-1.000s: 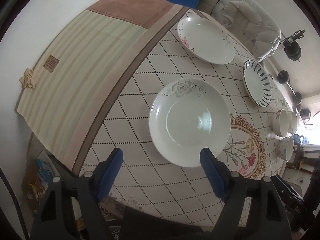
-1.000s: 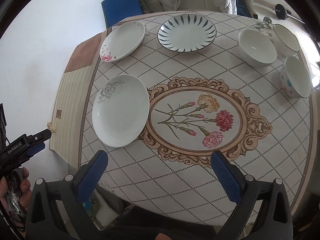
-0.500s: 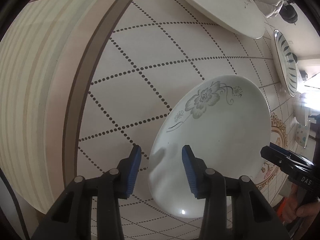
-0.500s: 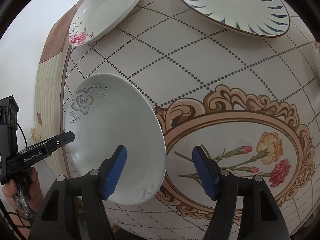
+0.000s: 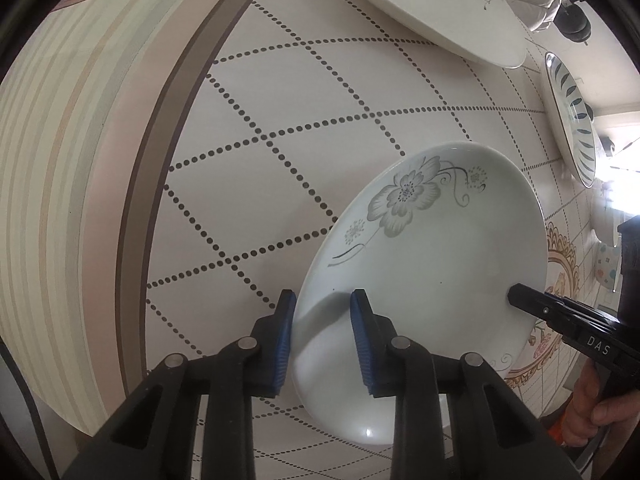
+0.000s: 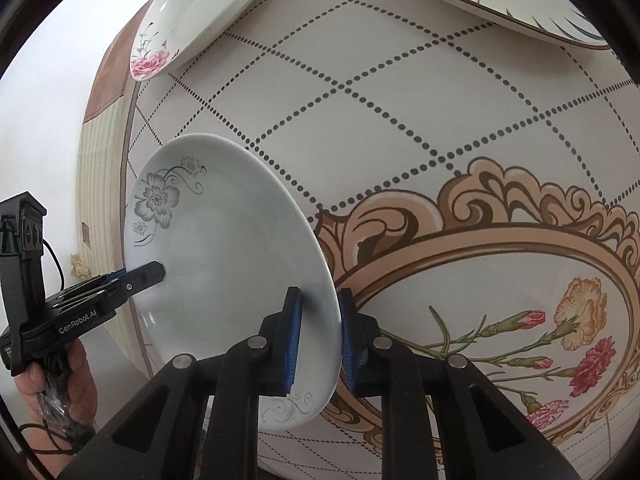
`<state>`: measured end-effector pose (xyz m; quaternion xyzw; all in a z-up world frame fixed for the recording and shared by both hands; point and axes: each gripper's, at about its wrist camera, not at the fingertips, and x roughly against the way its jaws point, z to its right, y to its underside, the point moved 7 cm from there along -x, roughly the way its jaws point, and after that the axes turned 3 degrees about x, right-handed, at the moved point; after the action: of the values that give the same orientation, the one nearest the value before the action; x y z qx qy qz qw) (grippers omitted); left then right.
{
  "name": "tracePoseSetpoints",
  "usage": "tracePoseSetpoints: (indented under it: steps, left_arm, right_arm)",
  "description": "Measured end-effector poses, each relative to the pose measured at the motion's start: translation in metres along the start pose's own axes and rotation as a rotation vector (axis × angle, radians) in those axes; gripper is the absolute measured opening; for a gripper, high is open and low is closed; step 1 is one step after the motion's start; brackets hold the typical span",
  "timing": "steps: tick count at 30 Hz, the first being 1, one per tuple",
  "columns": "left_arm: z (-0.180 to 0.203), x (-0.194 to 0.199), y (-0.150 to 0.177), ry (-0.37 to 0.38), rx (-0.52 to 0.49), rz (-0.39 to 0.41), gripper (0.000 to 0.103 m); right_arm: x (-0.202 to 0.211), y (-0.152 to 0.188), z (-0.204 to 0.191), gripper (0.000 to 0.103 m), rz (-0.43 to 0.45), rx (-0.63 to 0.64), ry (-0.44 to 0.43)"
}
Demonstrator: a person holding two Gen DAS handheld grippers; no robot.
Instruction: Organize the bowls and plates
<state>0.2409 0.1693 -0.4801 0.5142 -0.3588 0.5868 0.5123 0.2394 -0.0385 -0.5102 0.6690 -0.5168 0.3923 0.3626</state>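
Jaws of both grippers pinch the grey-flower plate (image 5: 432, 264); only the right view shows carnations (image 6: 580, 328).

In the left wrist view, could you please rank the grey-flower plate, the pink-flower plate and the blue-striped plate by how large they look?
1. Grey-flower plate: looks largest, but it is nearest the camera.
2. Pink-flower plate: cut off by the frame edge.
3. Blue-striped plate: looks smallest, seen edge-on and farther off.
Their true sizes cannot be compared.

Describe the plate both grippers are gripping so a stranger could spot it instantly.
Start at the tablecloth's oval carnation medallion; just left of it sits a white plate. Unlike the pink-rose plate and blue-leaf plate farther back, it bears a grey flower.
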Motion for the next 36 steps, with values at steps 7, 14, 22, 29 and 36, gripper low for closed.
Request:
tracePoseSetpoints:
  steps: [7, 14, 22, 29, 36]
  left_arm:
    - [0.013, 0.014, 0.005, -0.019, -0.031, 0.020, 0.018]
    - [0.057, 0.031, 0.015, -0.022, -0.109, 0.050, 0.018]
    - [0.113, 0.046, 0.020, -0.005, -0.210, 0.062, 0.018]
    - [0.167, 0.034, 0.015, -0.015, -0.303, 0.041, 0.018]
    - [0.188, 0.009, 0.020, -0.045, -0.339, 0.006, 0.018]
  right_arm:
    - [0.008, -0.001, 0.013, 0.017, 0.024, -0.030, -0.021]
    - [0.038, 0.005, 0.046, 0.017, 0.045, -0.070, -0.013]
    - [0.091, 0.020, 0.099, 0.016, 0.135, -0.130, -0.010]
    - [0.130, 0.037, 0.159, 0.016, 0.185, -0.213, 0.001]
    - [0.135, 0.054, 0.209, 0.017, 0.195, -0.276, 0.028]
